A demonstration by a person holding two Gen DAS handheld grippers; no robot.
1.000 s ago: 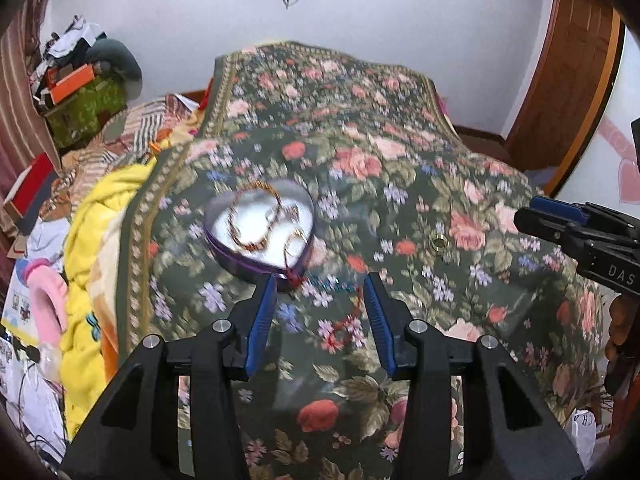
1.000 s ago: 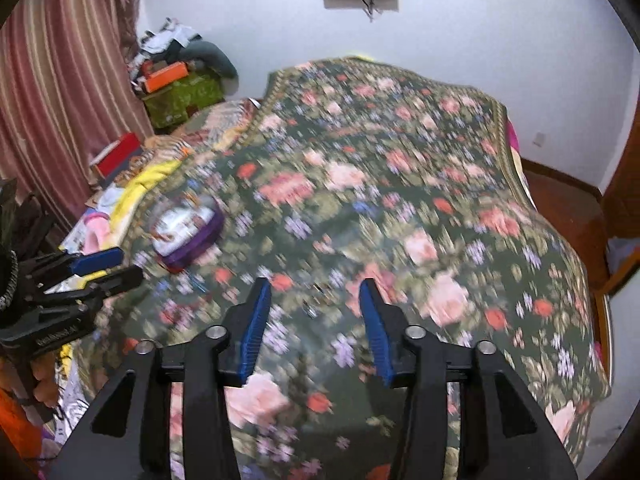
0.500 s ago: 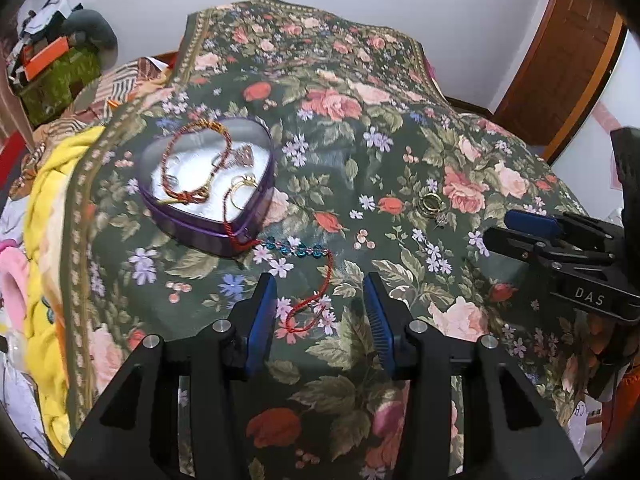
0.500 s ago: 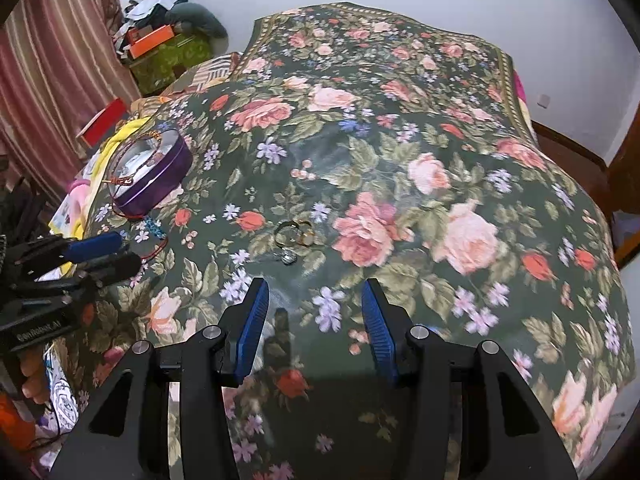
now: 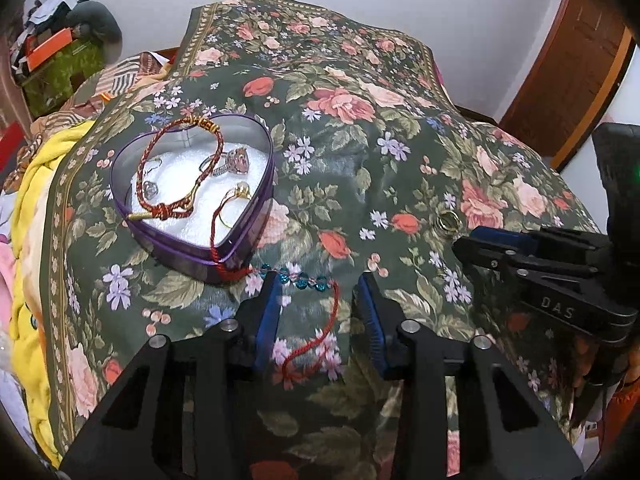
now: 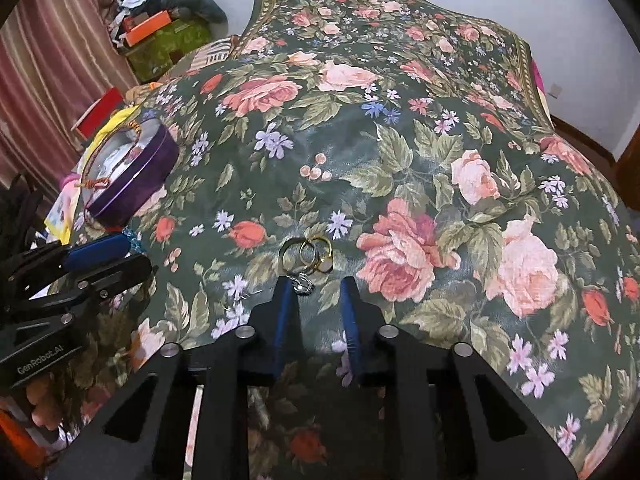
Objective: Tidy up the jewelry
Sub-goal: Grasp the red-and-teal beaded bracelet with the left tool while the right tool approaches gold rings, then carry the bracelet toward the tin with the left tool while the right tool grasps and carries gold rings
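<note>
Far left, heart tin (image 5: 192, 184) sits on the floral bedspread (image 5: 400, 152), now larger in frame than half a second ago; inside it lie a red-gold cord bracelet (image 5: 180, 168) and several rings (image 5: 236, 160). Red cord bracelet with teal beads (image 5: 304, 280) trails from the tin rim down onto the bedspread. Left gripper (image 5: 318, 280) has dropped closer, jaws apart, straddling the beaded stretch, nothing pinched yet. Further right, loose rings (image 6: 308, 256) lie in a cluster on the cloth, well apart from the tin. Right gripper (image 6: 316, 280) has also closed in, jaws apart, tips just short of the rings, a small silver one (image 6: 303, 283) between them. Likely both picks are imminent, then transfer to the tin.
</note>
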